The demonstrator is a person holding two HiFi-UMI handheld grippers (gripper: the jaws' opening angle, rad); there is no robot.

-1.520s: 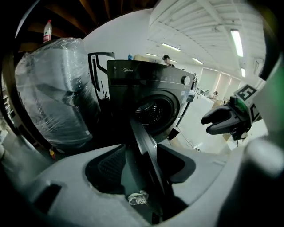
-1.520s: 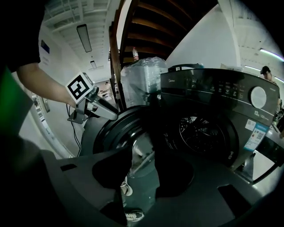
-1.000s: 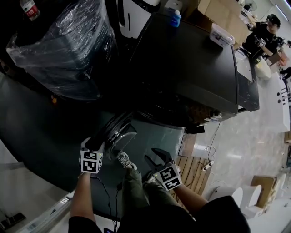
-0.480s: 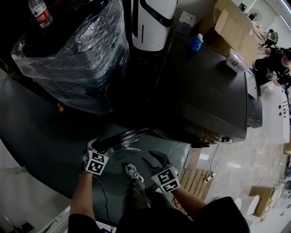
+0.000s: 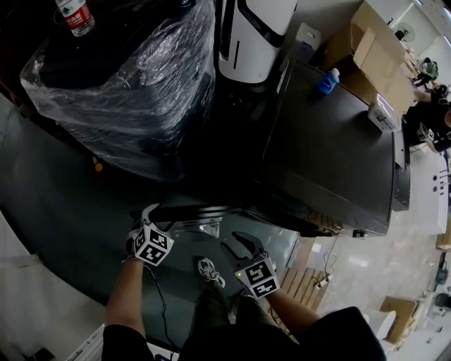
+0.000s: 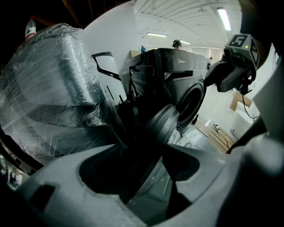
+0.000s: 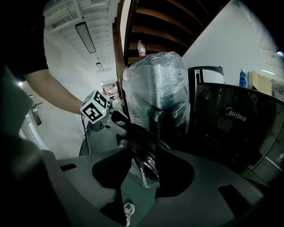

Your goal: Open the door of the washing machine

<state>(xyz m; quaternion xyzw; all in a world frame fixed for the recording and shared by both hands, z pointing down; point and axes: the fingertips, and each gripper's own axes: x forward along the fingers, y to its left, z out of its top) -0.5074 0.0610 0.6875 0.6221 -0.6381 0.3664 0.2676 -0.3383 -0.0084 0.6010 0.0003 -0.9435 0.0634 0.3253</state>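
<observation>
Standing wide apart, left tongs point(image 5: 153, 211) empty beside open washer door point(image 5: 206, 216), right tongs point(image 5: 241, 244) parted, empty.

Door point(image 5: 204, 213): swung further out from the washing machine point(image 5: 331, 155) — now nearly edge-on from the head view, its glass bowl harder to see.
Left gripper point(image 5: 149, 213): jaws wider apart than a second ago — marker cube rolled to a tilt.
Water bottle point(image 5: 75, 17): further into the head view.

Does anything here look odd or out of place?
A bulky appliance beside the washing machine is wrapped in crinkled plastic film, with a water bottle standing on top. The machine's door hangs open. Nothing looks spilled.
</observation>
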